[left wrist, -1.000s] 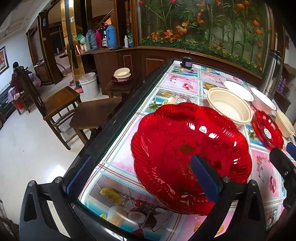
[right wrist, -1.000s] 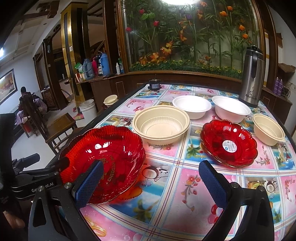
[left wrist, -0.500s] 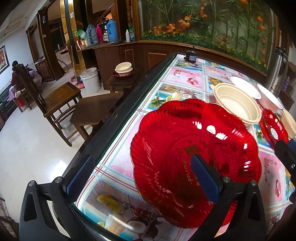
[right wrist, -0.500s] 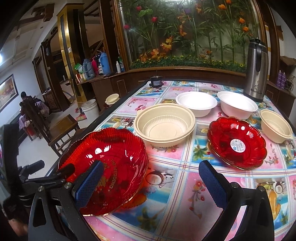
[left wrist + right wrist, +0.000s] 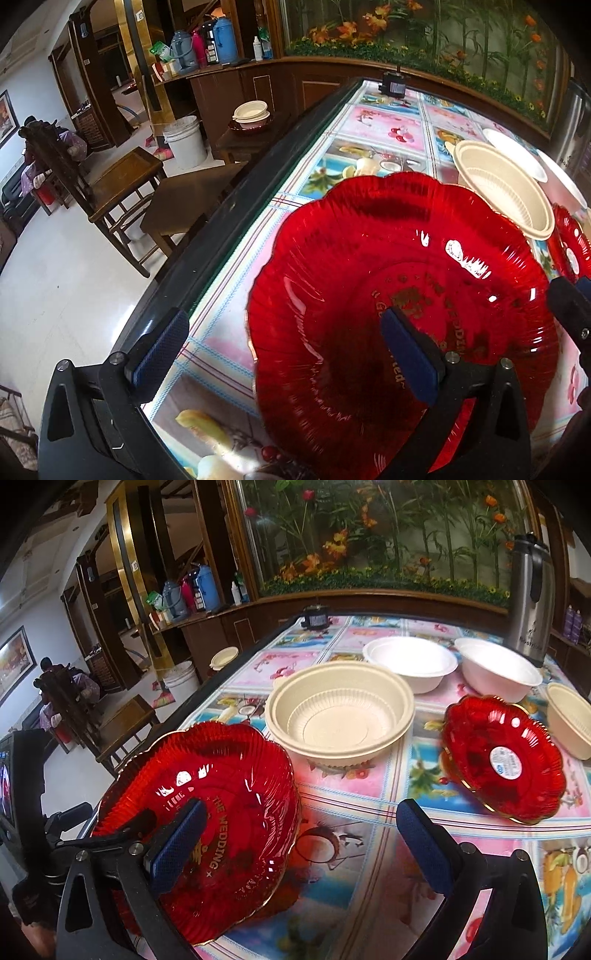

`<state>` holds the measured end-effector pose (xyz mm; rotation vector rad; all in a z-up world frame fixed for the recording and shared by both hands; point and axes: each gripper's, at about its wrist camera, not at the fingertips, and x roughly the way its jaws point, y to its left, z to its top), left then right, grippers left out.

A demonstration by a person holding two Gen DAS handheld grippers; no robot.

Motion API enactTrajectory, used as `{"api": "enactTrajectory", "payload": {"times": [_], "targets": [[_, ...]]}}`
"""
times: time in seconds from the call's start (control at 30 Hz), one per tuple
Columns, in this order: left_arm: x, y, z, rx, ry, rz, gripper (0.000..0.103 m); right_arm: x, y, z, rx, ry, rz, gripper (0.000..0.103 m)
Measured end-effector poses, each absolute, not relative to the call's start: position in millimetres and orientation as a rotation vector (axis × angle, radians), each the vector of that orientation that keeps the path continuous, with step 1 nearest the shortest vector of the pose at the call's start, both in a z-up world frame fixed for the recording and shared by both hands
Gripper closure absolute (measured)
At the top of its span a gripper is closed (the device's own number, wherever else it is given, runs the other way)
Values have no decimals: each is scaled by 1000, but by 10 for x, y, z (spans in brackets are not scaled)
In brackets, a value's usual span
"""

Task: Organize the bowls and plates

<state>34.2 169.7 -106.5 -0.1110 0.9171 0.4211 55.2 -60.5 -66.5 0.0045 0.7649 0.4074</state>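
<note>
- My left gripper (image 5: 284, 354) stands wide open, and the near rim of the large red scalloped plastic plate (image 5: 399, 295) sits between its pads; the right-hand pad is over the plate's inside, the left-hand pad out over the table edge. Nothing is clamped.
- In the right wrist view that plate (image 5: 207, 812) looks tilted, its far rim raised off the flowered tablecloth (image 5: 351, 845); I cannot tell what props it.
- My right gripper (image 5: 301, 843) is also wide open and empty. Its left pad overlaps the plate, and the plate lies to its left.
- The left gripper is nearer, I judge.
- The small red scalloped plate (image 5: 502, 760) lies ahead-right of the right gripper, the ribbed cream plastic bowl (image 5: 340, 712) straight ahead.
- The red plates are glossy, ribbed and translucent, so likely slippery.
</note>
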Motion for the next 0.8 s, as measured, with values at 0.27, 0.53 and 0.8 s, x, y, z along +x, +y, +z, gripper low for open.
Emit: {"api": "enactTrajectory", "payload": {"times": [0.27, 0.53, 0.8], "targets": [[437, 1651, -1155, -106, 949, 415, 0, 682, -563, -779, 12, 791, 421, 3], [489, 1701, -1203, -148, 972, 403, 0, 751, -518, -856, 20, 831, 428, 7], [513, 1671, -1197, -134, 959, 403, 0, 836, -522, -992, 52, 907, 425, 53]]}}
